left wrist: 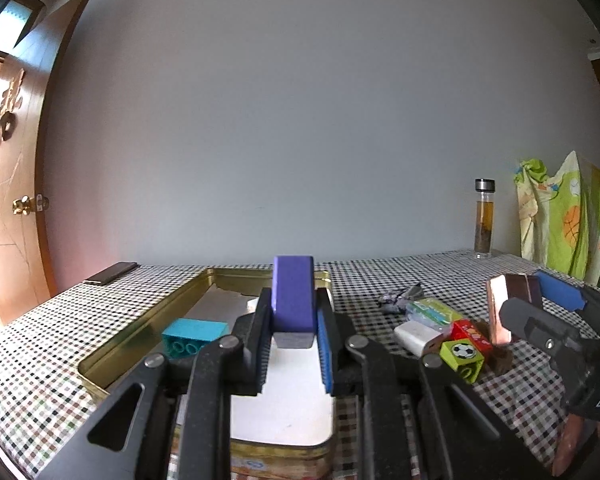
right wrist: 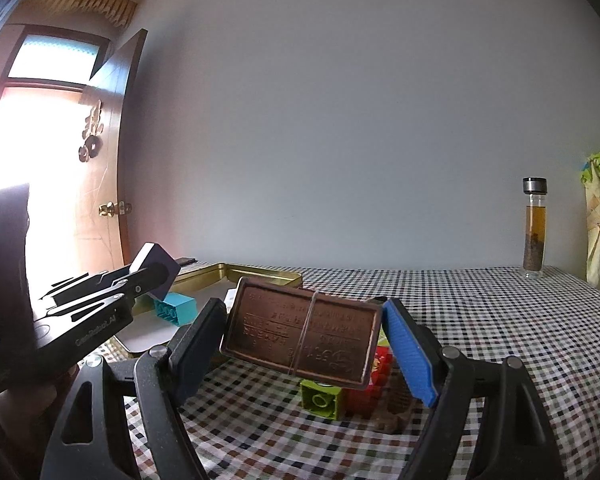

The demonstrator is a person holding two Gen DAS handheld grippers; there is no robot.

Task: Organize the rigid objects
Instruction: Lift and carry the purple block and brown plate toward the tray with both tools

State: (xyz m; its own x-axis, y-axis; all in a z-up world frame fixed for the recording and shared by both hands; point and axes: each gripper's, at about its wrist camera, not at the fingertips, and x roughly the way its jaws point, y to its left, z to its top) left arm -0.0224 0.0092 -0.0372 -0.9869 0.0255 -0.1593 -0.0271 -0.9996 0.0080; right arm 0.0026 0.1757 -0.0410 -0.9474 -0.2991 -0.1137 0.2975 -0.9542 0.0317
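Note:
My left gripper is shut on a purple block, held upright over the gold tin tray. In the tray lie a teal brick and a white sheet. My right gripper is shut on a flat copper-coloured box with a rubber band round it, gripped by its short ends above the checked tablecloth. Under it sit a green block and a red block. From the left wrist the copper box and the right gripper show at the right.
Right of the tray lie a white charger, a green-white packet and a football-print green block. A glass bottle stands at the back by a hanging cloth. A phone lies far left near the door.

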